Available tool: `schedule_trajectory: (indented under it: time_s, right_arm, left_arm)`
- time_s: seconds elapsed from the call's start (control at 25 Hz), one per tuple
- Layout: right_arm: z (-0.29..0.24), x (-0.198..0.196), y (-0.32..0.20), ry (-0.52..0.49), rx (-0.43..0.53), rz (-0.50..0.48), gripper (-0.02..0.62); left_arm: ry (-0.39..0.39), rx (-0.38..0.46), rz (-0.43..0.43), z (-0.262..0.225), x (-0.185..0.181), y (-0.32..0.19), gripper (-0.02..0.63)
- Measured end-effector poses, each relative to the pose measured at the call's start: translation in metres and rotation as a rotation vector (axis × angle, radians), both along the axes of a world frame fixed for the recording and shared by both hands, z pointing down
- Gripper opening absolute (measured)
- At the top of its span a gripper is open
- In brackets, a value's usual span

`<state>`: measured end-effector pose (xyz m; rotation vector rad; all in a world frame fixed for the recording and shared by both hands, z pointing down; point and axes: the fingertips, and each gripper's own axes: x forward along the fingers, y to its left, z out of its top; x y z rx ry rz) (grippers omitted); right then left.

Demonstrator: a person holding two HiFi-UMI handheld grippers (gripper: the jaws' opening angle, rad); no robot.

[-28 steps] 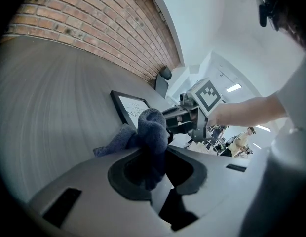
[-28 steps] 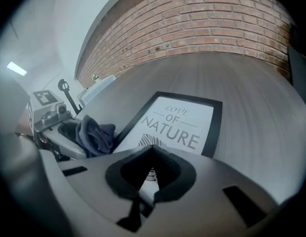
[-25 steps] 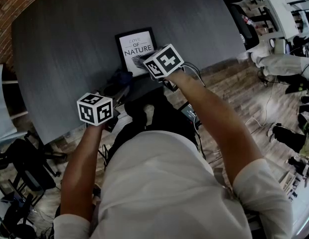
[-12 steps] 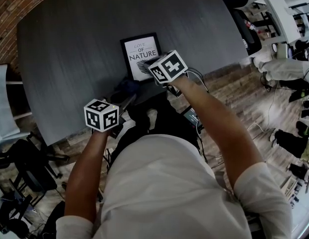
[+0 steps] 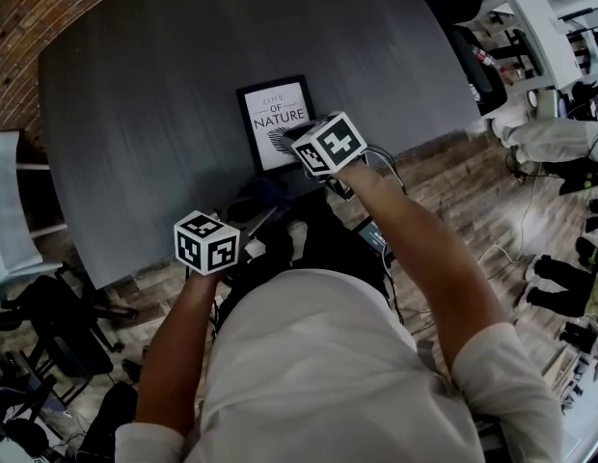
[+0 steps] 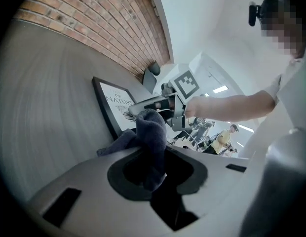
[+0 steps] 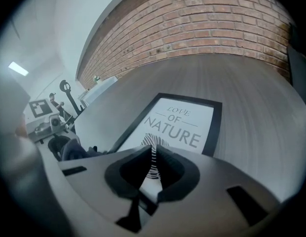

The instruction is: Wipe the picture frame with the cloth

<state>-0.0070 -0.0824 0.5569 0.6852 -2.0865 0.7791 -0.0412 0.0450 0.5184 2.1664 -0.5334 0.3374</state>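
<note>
Now the picture frame (image 5: 273,114) lies flat on the table (image 5: 135,114), the right gripper (image 7: 154,154) closed at its near edge. Just short of that edge the left gripper (image 6: 153,154) clamps the bunched cloth (image 6: 150,132). A hard swipe could skid the frame; little pins it.

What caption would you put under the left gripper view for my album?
Left claw grips a dark cloth, with the picture frame lying on the grey table beyond.
</note>
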Motion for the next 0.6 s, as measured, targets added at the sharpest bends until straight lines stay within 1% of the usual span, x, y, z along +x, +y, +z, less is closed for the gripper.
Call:
schedule_trajectory:
  time_s: [0.12,0.16,0.2,0.24,0.32,0.4,0.48,0.52,0.6]
  right_arm:
    - [-0.018,-0.001,0.000,-0.037,0.043,-0.003,0.030]
    - [-0.027,-0.001,-0.001,-0.062,0.051,0.003,0.071]
    - [-0.037,0.000,-0.001,-0.087,0.057,0.008,0.133]
    - [-0.046,0.001,0.000,-0.110,0.064,0.010,0.154]
    - [-0.065,0.004,0.001,-0.150,0.084,0.014,0.166]
    - [-0.084,0.007,0.007,-0.198,0.103,0.018,0.185]
    - [-0.103,0.006,0.017,-0.276,0.106,0.015,0.219]
    - [-0.113,0.003,0.025,-0.331,0.097,0.008,0.246]
    - [-0.135,-0.007,0.042,-0.472,0.057,-0.015,0.304]
  left_arm:
    - [0.056,0.020,-0.068,-0.018,-0.014,-0.007,0.075]
    - [0.076,0.027,-0.095,-0.024,-0.019,-0.010,0.077]
    - [0.096,0.032,-0.122,-0.030,-0.024,-0.012,0.077]
    - [0.117,0.036,-0.148,-0.035,-0.029,-0.014,0.077]
    - [0.167,0.037,-0.193,-0.045,-0.036,-0.017,0.077]
    - [0.235,0.031,-0.231,-0.058,-0.042,-0.017,0.077]
    - [0.315,0.028,-0.256,-0.074,-0.044,-0.019,0.077]
    - [0.361,0.030,-0.260,-0.084,-0.044,-0.020,0.077]
    - [0.469,0.035,-0.255,-0.106,-0.040,-0.022,0.077]
